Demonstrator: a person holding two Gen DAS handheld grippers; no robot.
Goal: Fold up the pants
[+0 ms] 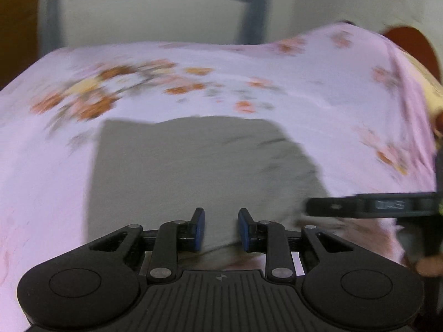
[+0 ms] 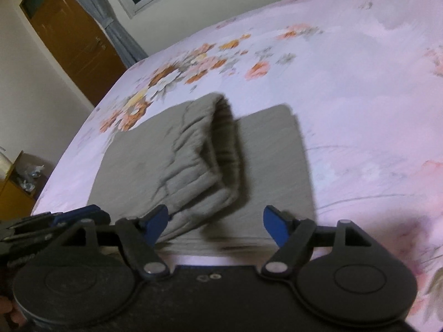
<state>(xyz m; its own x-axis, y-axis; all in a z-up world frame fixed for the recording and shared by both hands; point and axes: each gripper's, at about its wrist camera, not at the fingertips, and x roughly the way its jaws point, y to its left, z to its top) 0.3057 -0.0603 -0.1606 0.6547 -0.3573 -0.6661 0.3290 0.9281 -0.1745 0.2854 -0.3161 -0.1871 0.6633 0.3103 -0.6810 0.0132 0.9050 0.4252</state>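
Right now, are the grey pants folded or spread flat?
Folded: the grey pants form a compact rectangle, the waistband end doubled over on top.

Bed (image 2: pixel 360 55) with pink floral sheet, grey folded pants (image 2: pixel 193 160) lying on it, waistband bunched on top

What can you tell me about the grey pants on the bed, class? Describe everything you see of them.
The grey pants look like soft knit fabric, folded into a rough rectangle on the pink floral bedsheet. A wrinkled, ribbed upper layer lies doubled over the flat lower one, its edge raised. The right gripper stands open at their near edge, gripping nothing.
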